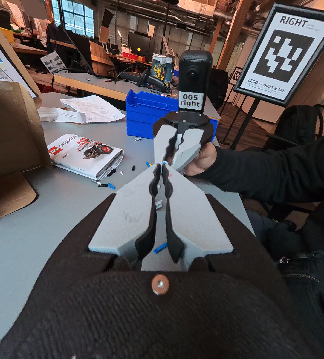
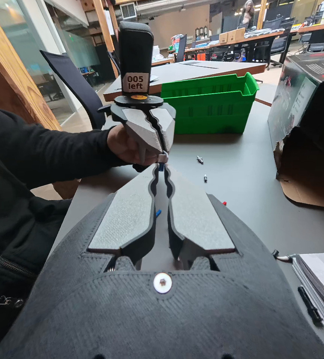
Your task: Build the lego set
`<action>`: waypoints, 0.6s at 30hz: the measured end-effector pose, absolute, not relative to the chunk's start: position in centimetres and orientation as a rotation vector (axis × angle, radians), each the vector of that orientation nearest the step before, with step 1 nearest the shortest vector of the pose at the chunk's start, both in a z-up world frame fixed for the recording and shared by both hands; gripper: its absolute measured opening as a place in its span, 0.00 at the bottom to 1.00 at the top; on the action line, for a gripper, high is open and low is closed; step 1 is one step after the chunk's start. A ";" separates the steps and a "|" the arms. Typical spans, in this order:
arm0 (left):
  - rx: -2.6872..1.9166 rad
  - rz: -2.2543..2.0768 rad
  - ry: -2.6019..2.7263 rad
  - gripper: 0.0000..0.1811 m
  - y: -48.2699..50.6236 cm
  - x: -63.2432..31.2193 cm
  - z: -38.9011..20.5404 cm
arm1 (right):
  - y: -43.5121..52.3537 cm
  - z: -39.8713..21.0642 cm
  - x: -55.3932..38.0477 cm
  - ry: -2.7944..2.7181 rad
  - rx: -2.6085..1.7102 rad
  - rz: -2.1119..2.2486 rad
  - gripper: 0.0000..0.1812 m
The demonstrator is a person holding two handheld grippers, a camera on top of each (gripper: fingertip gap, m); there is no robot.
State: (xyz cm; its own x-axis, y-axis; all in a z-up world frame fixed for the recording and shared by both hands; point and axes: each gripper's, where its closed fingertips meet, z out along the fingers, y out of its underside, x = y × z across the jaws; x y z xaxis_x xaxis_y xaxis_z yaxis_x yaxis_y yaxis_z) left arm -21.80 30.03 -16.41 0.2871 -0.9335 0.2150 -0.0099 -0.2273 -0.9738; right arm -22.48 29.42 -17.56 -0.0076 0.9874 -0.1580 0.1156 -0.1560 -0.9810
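Grey fingers on both grippers meet tip to tip above the grey table (image 1: 64, 204). From the right wrist view, the left gripper (image 2: 164, 155) is pinching a small light-grey lego piece (image 2: 162, 157), and the right gripper (image 2: 161, 167) has its jaws narrowed onto a blue pin (image 2: 161, 167) right under it. The left wrist view barely shows either part: just a speck of blue at the right gripper (image 1: 164, 162), with the left gripper (image 1: 160, 168) nearly closed.

That view is the only one showing the instruction booklet (image 1: 85, 153), blue bin (image 1: 149, 114) and loose pins (image 1: 106, 185) scattered by the booklet. The right one gets the green bin (image 2: 209, 108) and torn box (image 2: 309, 124) instead.

Open office behind, desks and chairs. The table's near edge sits just beside the person's sleeve (image 2: 50, 151), with bare tabletop between the grippers and the green bin.
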 end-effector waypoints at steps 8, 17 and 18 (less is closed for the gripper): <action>-1.521 -1.126 0.971 0.00 29.2 -21.6 -16.4 | 28.6 -17.6 -22.4 -1.253 -1.410 1.372 0.00; -1.604 -0.873 1.054 0.00 29.3 -22.0 -18.1 | 28.8 -20.0 -22.6 -1.371 -1.530 1.146 0.00; -1.614 -0.855 1.057 0.00 29.4 -22.0 -18.3 | 28.8 -20.2 -22.6 -1.381 -1.533 1.121 0.00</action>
State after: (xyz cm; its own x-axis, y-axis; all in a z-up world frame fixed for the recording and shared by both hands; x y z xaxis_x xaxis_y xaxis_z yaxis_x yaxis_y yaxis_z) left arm -21.97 29.39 -18.35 0.3719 -0.9275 0.0390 -0.2320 -0.1335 -0.9635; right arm -22.62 28.81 -20.21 0.0237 0.9935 -0.1112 0.3125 -0.1130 -0.9432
